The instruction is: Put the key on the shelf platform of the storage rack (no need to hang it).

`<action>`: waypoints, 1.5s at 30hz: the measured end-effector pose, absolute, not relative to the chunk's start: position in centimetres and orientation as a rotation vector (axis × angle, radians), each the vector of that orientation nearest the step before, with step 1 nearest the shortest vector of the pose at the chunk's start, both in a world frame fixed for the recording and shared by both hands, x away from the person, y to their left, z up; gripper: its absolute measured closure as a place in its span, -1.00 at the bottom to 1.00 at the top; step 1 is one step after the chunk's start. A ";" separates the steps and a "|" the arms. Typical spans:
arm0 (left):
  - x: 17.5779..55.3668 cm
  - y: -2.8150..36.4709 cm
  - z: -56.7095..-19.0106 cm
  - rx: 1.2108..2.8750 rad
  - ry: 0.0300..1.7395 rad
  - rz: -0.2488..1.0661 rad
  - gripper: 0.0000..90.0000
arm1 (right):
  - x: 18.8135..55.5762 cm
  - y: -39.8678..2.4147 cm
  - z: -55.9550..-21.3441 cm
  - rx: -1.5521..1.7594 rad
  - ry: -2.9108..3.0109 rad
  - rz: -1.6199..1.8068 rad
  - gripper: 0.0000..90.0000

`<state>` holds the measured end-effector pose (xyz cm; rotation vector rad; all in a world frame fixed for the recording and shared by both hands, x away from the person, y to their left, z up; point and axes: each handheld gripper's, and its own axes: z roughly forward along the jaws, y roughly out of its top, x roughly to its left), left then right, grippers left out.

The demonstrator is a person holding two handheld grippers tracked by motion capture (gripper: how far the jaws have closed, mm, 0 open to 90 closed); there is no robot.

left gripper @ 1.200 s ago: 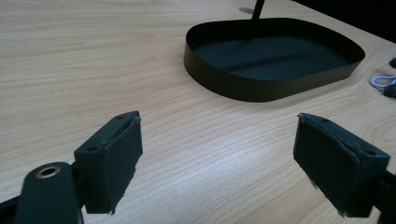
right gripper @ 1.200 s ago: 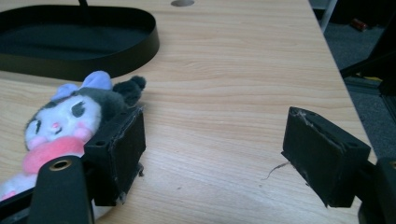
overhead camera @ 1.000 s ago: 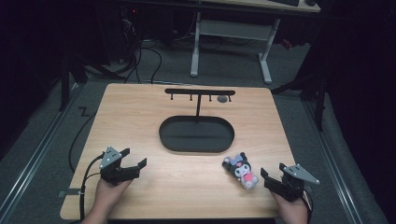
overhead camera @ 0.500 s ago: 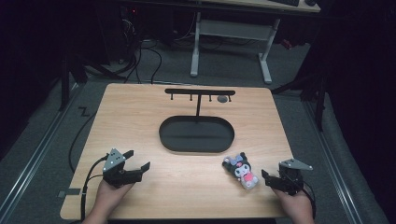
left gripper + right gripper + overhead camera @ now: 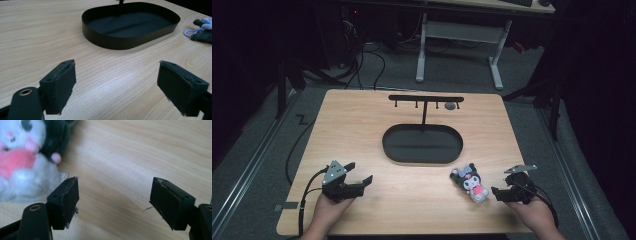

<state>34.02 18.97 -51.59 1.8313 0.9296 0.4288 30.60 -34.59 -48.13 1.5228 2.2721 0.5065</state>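
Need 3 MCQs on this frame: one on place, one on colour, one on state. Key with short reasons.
1. Where does the plush lie?
A. On the table, between the tray and the right gripper
B. Inside the tray
C. On the floor

2. What colour is the tray?
A. White
B. Black
C. Red

3. How do the right gripper's jaws stand?
A. Shut on the plush
B. Shut on nothing
C. Open, with nothing between them

Key:
1 A: the high view shows the plush on bare wood, in front of the tray's right end and just left of the gripper.
2 B: the tray's wall and floor are black in both the high view and the left gripper view.
3 C: in the right gripper view the pads stand wide apart over bare wood, with the plush off to the side.
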 end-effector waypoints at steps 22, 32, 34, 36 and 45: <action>34.1 18.5 -51.7 1.837 0.873 0.407 -0.64 | 30.4 -31.4 -46.4 1.431 2.639 0.056 -0.51; 33.7 18.5 -51.7 1.861 0.876 0.440 -0.66 | 31.5 -28.8 -44.2 1.382 2.693 0.065 -0.61; 33.7 18.7 -51.7 1.859 0.887 0.450 -0.67 | 31.6 -28.6 -44.2 1.363 2.698 0.074 -0.61; 33.7 18.8 -51.7 1.873 0.899 0.457 -0.69 | 31.8 -28.1 -44.3 1.372 2.702 0.072 -0.61; 33.6 18.5 -51.9 1.903 0.891 0.525 -0.96 | 32.8 -26.2 -45.5 1.367 2.712 0.065 -0.61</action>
